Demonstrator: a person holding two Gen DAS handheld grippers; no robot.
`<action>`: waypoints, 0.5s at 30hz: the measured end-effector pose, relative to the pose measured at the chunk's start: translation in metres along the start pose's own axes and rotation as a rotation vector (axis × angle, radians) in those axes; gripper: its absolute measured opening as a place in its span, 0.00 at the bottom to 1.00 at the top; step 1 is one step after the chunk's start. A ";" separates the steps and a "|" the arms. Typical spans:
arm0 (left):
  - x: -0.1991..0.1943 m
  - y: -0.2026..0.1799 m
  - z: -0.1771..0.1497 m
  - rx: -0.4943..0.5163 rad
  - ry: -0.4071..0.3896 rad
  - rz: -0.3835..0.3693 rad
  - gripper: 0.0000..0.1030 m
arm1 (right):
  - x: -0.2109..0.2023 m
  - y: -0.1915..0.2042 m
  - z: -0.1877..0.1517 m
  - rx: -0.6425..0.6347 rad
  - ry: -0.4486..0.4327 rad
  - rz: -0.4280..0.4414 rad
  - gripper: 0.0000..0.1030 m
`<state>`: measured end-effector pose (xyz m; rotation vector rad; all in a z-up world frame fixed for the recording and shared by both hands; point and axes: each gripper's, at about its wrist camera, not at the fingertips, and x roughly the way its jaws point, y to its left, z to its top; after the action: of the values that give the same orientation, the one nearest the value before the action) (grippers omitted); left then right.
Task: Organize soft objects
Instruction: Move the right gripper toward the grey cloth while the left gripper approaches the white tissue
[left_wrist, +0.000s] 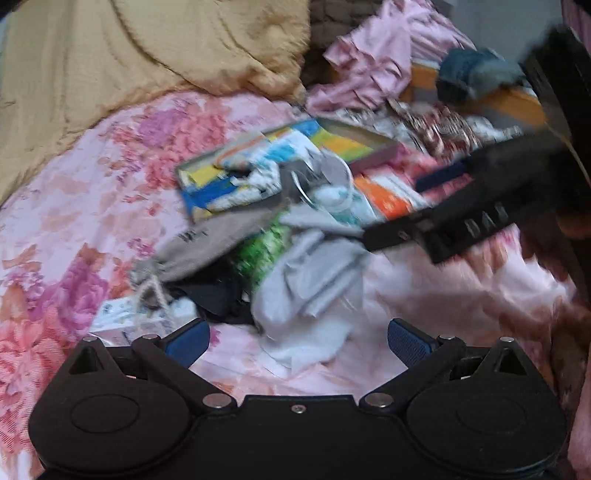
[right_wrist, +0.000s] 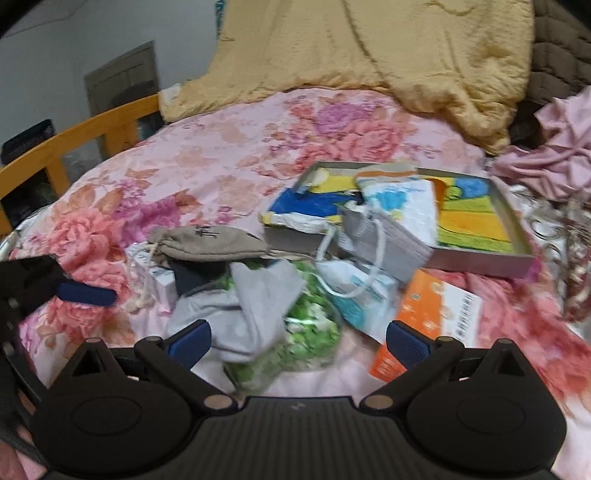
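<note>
**Fig.: Both grippers over the clutter pile on the bed**

Your left gripper (left_wrist: 298, 341) hangs just above the pink floral bedspread (left_wrist: 92, 192), jaws spread wide w/ nothing between the blue pads (left_wrist: 408, 345). Directly ahead of it lies the pale grey cloth (left_wrist: 314, 280), crumpled, resting partly on a green-and-white patterned bag (left_wrist: 264, 254). To the cloth's left sits a grey drawstring pouch (left_wrist: 207, 243), and a dark garment (left_wrist: 218, 295) lies under and in front of the pouch.

Your right gripper (right_wrist: 298, 341) is also spread, holding nothing; the grey cloth (right_wrist: 243, 314) and green bag (right_wrist: 314, 332) lie between and just beyond its pads. In the left wrist view, the right gripper (left_wrist: 373, 236) comes in from the right edge, its tip at or near the cloth's upper edge; motion blur hides whether it touches. In the right wrist view, the left gripper's blue pad (right_wrist: 86, 294) shows at the left edge.

Behind the soft items: a shallow colourful box (right_wrist: 476, 218) w/ a white paper bag (right_wrist: 395, 229) on its near-left part, an orange package (right_wrist: 428, 314) near the right pad, and a white-and-teal packet (right_wrist: 354, 291) between bag and package. A mustard-yellow blanket (right_wrist: 388, 48) is heaped at the far end, pink clothing (right_wrist: 557, 162) bunched at the far right, and a wooden bed rail (right_wrist: 85, 129) runs along the left.
</note>
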<state>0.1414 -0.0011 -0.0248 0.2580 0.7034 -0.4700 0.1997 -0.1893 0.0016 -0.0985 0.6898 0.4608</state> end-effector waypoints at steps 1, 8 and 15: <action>0.003 -0.003 -0.001 0.014 0.009 -0.009 0.99 | 0.003 0.002 0.001 -0.010 -0.002 0.011 1.00; 0.017 -0.010 -0.006 0.038 0.049 -0.052 0.99 | 0.020 0.014 0.009 -0.067 -0.002 0.086 1.00; 0.035 0.001 -0.009 -0.033 0.108 -0.044 0.99 | 0.032 0.023 0.010 -0.106 0.015 0.133 0.99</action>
<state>0.1602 -0.0077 -0.0547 0.2388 0.8232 -0.4887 0.2171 -0.1543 -0.0090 -0.1572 0.6893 0.6246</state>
